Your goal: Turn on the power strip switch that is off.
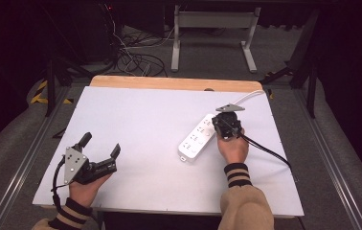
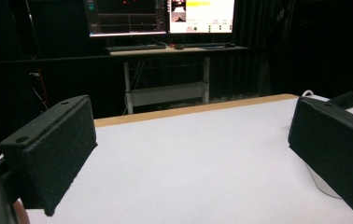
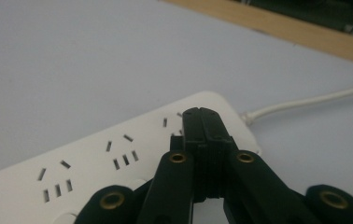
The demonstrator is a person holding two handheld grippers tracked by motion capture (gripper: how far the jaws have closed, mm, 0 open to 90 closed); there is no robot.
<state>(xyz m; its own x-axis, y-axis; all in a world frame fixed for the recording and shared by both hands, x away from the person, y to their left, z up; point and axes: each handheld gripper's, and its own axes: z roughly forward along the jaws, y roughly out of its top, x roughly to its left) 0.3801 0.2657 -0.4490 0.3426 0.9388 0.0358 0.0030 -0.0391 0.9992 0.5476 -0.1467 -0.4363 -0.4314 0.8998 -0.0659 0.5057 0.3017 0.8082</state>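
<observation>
Resting low left in the high view: your left gripper [image 1: 103,142], jaws spread wide over bare white table [image 1: 145,120], touching nothing.
Right gripper [image 1: 225,125]: right of centre in the high view, your jaws pressed together, tips down at the power strip's [image 1: 197,137] cord end.
Contact: cannot tell whether the tips touch.
Power strip [image 3: 95,154]: white, lying diagonally, sockets up.
Cord [image 3: 305,100]: white, running to the upper right of your right gripper view.

Smooth white plastic power strip [image 3: 118,154] on matt white tabletop [image 1: 145,120], seemingly wood-edged.
</observation>
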